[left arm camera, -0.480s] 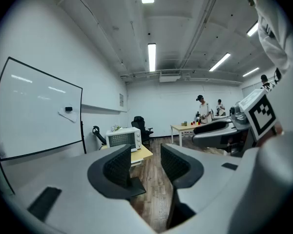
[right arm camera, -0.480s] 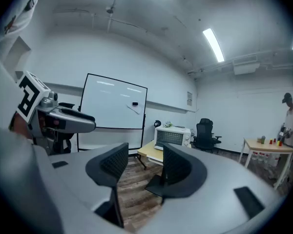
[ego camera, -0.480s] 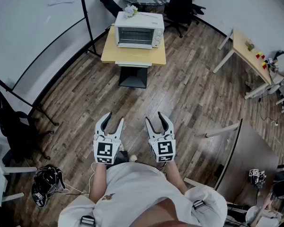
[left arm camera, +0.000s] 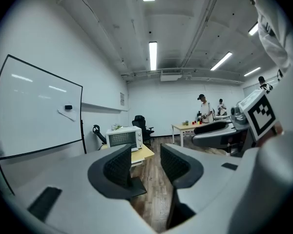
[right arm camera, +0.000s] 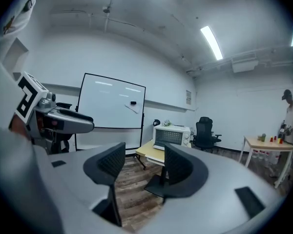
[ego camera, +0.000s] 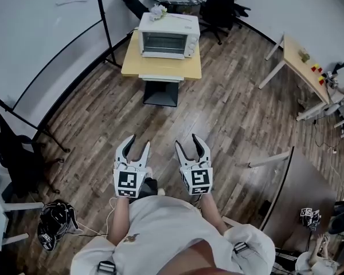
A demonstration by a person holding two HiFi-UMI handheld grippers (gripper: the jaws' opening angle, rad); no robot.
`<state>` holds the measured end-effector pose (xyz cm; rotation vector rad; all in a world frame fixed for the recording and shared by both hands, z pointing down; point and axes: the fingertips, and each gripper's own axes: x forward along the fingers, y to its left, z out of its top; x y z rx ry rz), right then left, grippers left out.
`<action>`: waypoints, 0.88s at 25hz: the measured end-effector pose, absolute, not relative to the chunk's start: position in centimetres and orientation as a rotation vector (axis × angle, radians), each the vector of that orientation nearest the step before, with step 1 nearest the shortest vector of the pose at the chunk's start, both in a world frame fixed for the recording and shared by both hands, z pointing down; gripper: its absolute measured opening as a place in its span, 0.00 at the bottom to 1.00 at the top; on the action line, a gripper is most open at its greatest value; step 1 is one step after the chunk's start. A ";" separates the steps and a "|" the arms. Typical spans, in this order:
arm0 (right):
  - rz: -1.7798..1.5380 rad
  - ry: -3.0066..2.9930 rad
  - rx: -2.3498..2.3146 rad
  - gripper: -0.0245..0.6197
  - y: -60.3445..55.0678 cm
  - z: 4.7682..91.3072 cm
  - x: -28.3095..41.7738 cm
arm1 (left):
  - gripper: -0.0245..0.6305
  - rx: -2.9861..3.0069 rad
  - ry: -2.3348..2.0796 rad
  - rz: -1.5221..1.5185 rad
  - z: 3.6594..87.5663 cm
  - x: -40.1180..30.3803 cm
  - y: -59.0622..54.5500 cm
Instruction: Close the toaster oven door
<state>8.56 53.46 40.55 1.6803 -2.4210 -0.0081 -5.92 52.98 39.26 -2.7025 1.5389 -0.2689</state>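
Observation:
The white toaster oven [ego camera: 168, 36] stands on a small yellow table [ego camera: 160, 69] at the far end of the room, and its glass door looks upright against its front. It also shows small in the left gripper view as the toaster oven [left arm camera: 123, 138] and in the right gripper view as the toaster oven [right arm camera: 171, 136]. My left gripper [ego camera: 136, 145] and right gripper [ego camera: 189, 144] are held side by side close to the person's body, far from the oven. The left gripper [left arm camera: 145, 162] and the right gripper [right arm camera: 144, 167] each show a gap between the pads with nothing in it.
A whiteboard on a black stand [ego camera: 40, 33] runs along the left. Black office chairs [ego camera: 221, 7] sit behind the oven. A wooden table [ego camera: 301, 62] with small items stands at the right, a dark panel [ego camera: 298, 193] near right, a black bag [ego camera: 54, 225] near left. Wood floor lies between me and the oven.

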 end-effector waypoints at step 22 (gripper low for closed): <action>0.027 -2.322 1.729 0.43 39.7 41.7 5.4 | 0.30 -2.756 1.466 -0.276 40.3 -9.5 38.2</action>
